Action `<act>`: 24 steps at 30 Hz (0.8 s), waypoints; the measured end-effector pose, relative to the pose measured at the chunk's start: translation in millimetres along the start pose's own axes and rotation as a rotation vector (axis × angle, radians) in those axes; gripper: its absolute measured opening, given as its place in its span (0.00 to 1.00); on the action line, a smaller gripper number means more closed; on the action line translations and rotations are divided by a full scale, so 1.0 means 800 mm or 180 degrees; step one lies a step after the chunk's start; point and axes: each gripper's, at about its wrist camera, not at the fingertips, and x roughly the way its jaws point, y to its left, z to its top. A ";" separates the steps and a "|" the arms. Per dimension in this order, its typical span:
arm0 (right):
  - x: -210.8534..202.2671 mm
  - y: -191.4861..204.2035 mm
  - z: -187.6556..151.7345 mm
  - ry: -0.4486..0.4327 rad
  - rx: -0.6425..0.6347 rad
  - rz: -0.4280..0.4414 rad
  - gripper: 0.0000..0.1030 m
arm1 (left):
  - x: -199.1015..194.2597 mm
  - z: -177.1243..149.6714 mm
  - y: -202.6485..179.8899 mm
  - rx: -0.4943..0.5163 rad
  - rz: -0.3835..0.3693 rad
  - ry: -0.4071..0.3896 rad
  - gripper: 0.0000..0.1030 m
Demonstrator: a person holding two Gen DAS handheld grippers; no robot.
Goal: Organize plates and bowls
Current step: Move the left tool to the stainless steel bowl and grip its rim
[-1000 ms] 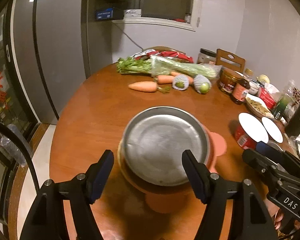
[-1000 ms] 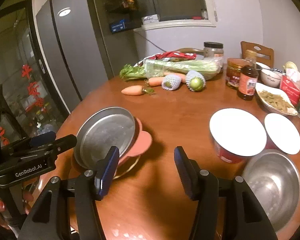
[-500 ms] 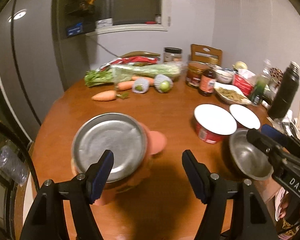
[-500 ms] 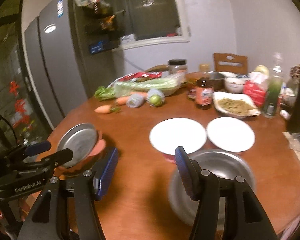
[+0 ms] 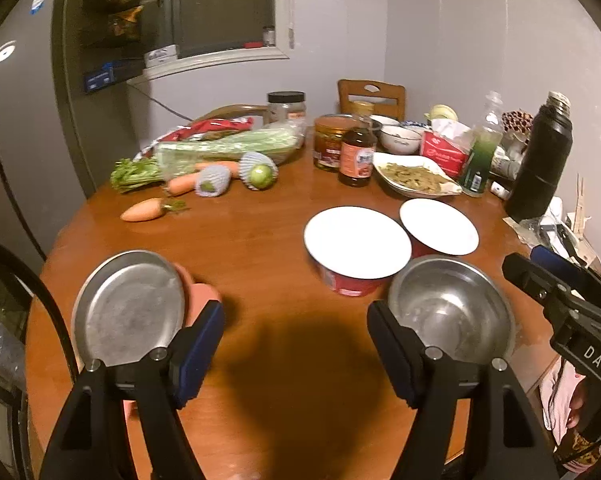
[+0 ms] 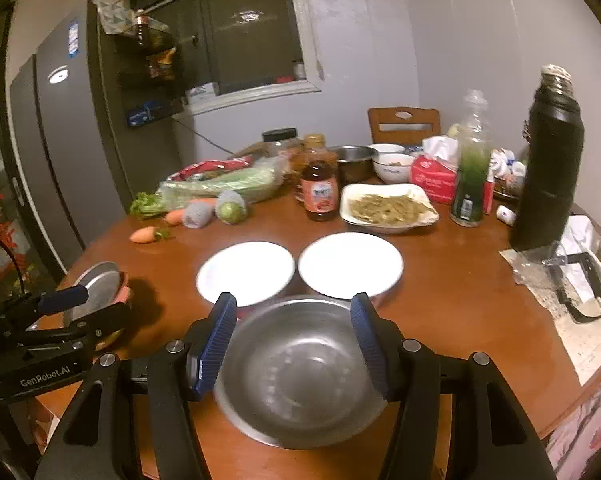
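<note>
A steel plate [image 5: 130, 308] lies on a pink plate [image 5: 202, 294] at the table's front left; it also shows in the right wrist view [image 6: 98, 286]. Two red bowls with white insides [image 5: 356, 242] [image 5: 438, 226] stand mid-table, also in the right wrist view [image 6: 246, 272] [image 6: 350, 264]. A steel bowl [image 6: 300, 368] sits just in front of them, also in the left wrist view [image 5: 450, 310]. My right gripper [image 6: 294, 344] is open, its fingers on either side of the steel bowl. My left gripper [image 5: 294, 348] is open and empty over bare table between steel plate and steel bowl.
At the back of the round wooden table [image 5: 272, 240] lie carrots [image 5: 142, 210], celery, wrapped fruit, jars, a sauce bottle [image 5: 356, 158], a dish of food [image 5: 414, 174], a green bottle and a black flask [image 5: 540, 156]. A fridge stands on the left.
Both grippers have swung right. The steel plate slid to the left of my left view. My right gripper came over the steel bowl, which now sits between its fingers.
</note>
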 end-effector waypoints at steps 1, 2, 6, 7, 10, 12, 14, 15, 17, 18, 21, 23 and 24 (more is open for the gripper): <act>0.001 -0.007 -0.001 0.0022 0.0011 -0.0022 0.59 | 0.004 0.001 -0.004 0.0003 -0.0020 0.0011 0.71; 0.001 -0.013 -0.002 0.0042 0.0018 -0.0049 0.59 | 0.008 0.002 -0.009 -0.0001 -0.0050 0.0026 0.71; 0.010 -0.035 -0.009 0.0156 -0.0008 -0.0205 0.59 | 0.030 0.001 -0.028 0.0004 -0.0179 0.0129 0.71; 0.015 -0.041 -0.012 0.0204 -0.0007 -0.0230 0.59 | 0.036 0.000 -0.034 0.0023 -0.0195 0.0164 0.71; 0.030 -0.055 -0.023 0.0361 0.0009 -0.0285 0.59 | 0.054 -0.004 -0.047 0.0055 -0.0230 0.0262 0.71; 0.042 -0.064 -0.031 0.0453 0.0040 -0.0230 0.59 | 0.066 -0.007 -0.054 0.0061 -0.0252 0.0306 0.71; 0.053 -0.068 -0.037 0.0529 0.0050 -0.0196 0.58 | 0.079 -0.010 -0.063 0.0089 -0.0258 0.0382 0.71; 0.059 -0.070 -0.040 0.0556 0.0040 -0.0189 0.55 | 0.083 -0.011 -0.066 0.0091 -0.0263 0.0407 0.71; 0.066 -0.073 -0.043 0.0589 0.0034 -0.0161 0.52 | 0.092 -0.013 -0.071 0.0089 -0.0278 0.0440 0.71; 0.070 -0.074 -0.044 0.0598 0.0031 -0.0134 0.50 | 0.096 -0.013 -0.073 0.0086 -0.0273 0.0460 0.71; 0.079 -0.077 -0.045 0.0642 0.0020 -0.0131 0.44 | 0.105 -0.014 -0.078 0.0087 -0.0296 0.0493 0.71; 0.083 -0.078 -0.047 0.0662 0.0025 -0.0103 0.39 | 0.109 -0.015 -0.083 0.0110 -0.0327 0.0502 0.70; 0.084 -0.079 -0.047 0.0669 0.0037 -0.0081 0.37 | 0.111 -0.016 -0.086 0.0126 -0.0330 0.0517 0.67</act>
